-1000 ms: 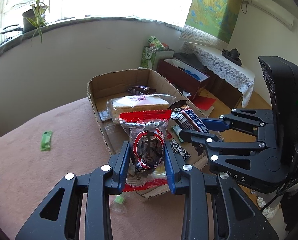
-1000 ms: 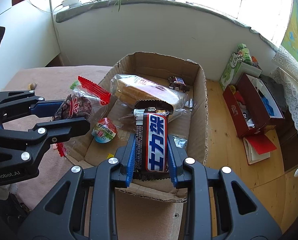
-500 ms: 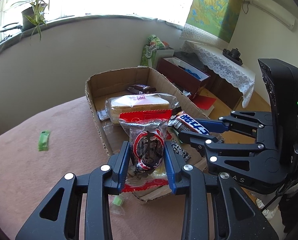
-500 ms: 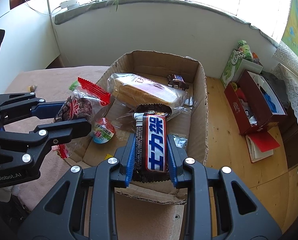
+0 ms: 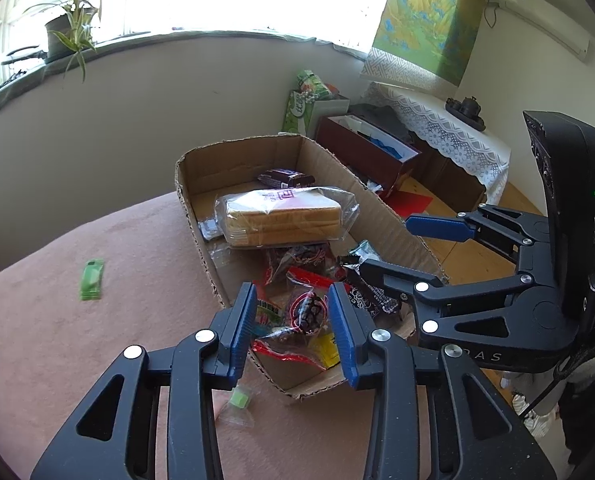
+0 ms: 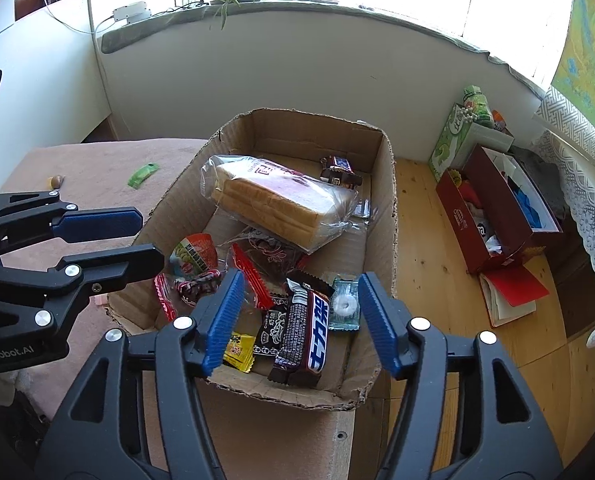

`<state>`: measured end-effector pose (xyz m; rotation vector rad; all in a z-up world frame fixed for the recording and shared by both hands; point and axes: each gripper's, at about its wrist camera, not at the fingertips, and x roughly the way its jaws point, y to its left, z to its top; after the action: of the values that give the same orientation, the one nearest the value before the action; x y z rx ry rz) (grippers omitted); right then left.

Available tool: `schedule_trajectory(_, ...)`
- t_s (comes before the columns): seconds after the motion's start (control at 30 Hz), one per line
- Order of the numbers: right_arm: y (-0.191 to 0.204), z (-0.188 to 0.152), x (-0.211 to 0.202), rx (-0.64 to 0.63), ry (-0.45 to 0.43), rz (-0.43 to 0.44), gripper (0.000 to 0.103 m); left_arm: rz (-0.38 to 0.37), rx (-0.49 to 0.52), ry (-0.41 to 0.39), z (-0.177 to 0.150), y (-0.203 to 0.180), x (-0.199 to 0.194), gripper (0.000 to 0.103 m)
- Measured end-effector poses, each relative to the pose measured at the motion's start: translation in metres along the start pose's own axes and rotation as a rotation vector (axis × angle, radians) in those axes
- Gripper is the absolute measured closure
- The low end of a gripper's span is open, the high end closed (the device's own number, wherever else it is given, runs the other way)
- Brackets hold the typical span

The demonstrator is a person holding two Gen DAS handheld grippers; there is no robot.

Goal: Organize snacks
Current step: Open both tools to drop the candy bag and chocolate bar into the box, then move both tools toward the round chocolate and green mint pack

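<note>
Both grippers, left gripper (image 5: pixel 293 330) and right gripper (image 6: pixel 299 322), have just been opening, nothing gripped; the brown chocolate bar with blue-white label (image 6: pixel 303 336) lies inside the brown cardboard box (image 6: pixel 389 216), beside the clear red-edged candy bag (image 5: pixel 303 312).

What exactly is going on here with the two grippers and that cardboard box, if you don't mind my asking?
A person is sorting snacks into the cardboard box with two handheld grippers. Both jaws have just been opening: the right gripper stands open above the chocolate bar, now lying in the box, and the left gripper is open above the red-edged snack bag. A green sachet remains on the table.
</note>
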<state>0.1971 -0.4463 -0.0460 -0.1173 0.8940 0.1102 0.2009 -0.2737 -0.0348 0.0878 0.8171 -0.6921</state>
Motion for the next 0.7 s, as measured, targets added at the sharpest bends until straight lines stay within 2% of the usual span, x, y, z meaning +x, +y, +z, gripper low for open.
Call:
schedule_trajectory(0.37,0.008,0.002,-0.004,-0.001,0.003,-0.009,0.034,0.011,-0.003,-0.028,-0.006,0.007,-0.018,0.060)
schedule_trajectory(0.7,0.027,0.008,-0.017,-0.007,-0.019,-0.020,0.034,0.030,-0.006,-0.083,-0.014,0.019,-0.051,0.059)
